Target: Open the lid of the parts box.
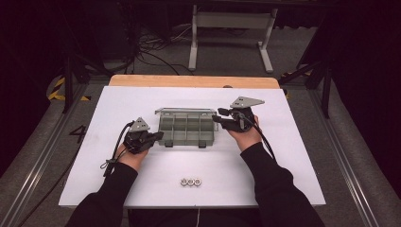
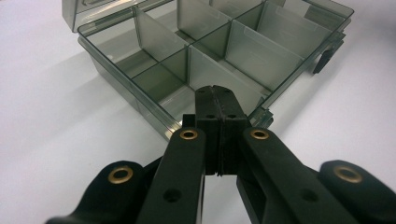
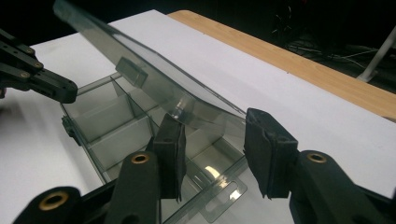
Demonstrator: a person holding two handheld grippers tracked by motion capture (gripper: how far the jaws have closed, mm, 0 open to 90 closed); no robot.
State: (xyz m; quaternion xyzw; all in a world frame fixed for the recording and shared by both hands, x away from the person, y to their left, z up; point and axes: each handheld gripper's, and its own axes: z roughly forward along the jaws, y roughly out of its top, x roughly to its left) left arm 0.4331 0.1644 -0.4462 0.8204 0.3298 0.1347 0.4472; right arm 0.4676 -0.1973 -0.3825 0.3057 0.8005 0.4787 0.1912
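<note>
Lettering we find nowhere on the smoky clear plastic compartment box [image 1: 185, 128] mid-table; our left gripper [image 2: 215, 100] rests closed at its near corner, our right gripper [image 3: 212, 140] gapes around its raised lid [image 3: 154, 81] without pressing it.

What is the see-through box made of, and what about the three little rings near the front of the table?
The box looks like smoky, glossy clear plastic: you can see its dividers and the white table through the walls, and the lid shines. The three rings look like metal nuts, silvery and shiny, though they are too small to be sure.
</note>
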